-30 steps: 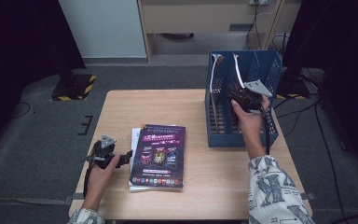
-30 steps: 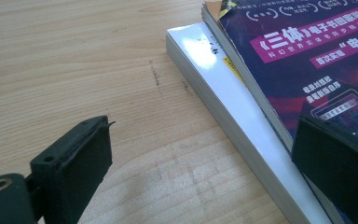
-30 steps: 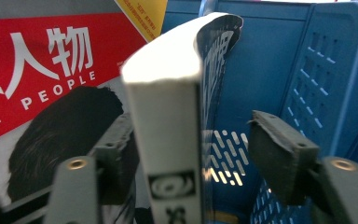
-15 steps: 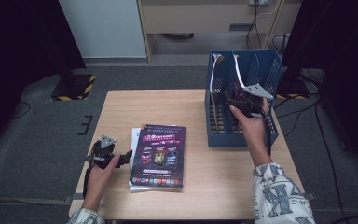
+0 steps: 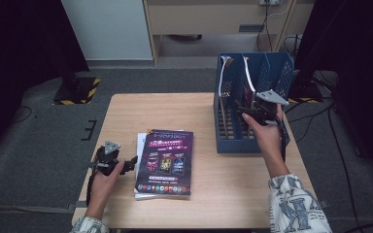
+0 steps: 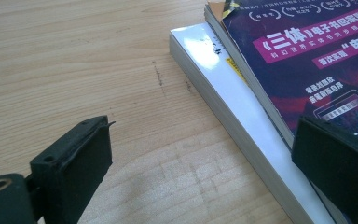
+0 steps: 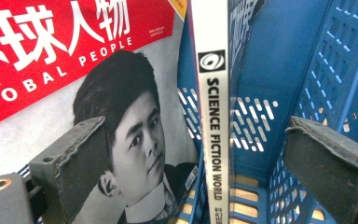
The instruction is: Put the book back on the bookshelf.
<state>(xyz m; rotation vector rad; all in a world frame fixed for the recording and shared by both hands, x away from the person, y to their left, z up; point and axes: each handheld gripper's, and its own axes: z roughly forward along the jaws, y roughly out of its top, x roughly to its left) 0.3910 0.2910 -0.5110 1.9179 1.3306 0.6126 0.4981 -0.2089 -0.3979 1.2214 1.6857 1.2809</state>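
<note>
Your left gripper (image 5: 126, 163) rests low over the wooden surface (image 5: 126, 116), just left of a small stack of reading matter, and its jaws stand wide apart with nothing between them. In the left gripper view one jaw hangs over bare wood while the other sits above the edge of the stack. The stack has a dark purple magazine (image 5: 166, 161) on top, its cover printed with white and pink Chinese text, lying on a thicker white book (image 6: 242, 107) whose edge juts out toward you.

Your right gripper (image 5: 247, 110) is up at the blue file rack (image 5: 233, 143) on the right side of the surface, held in over its slots. Its jaws are also spread, clamped on nothing. In the right gripper view a white spine reading "SCIENCE FICTION WORLD" (image 7: 213, 116) stands upright between the jaws but touches neither. Beside it, in the neighbouring slot, leans a magazine with a red "GLOBAL PEOPLE" masthead (image 7: 65, 70).
</note>
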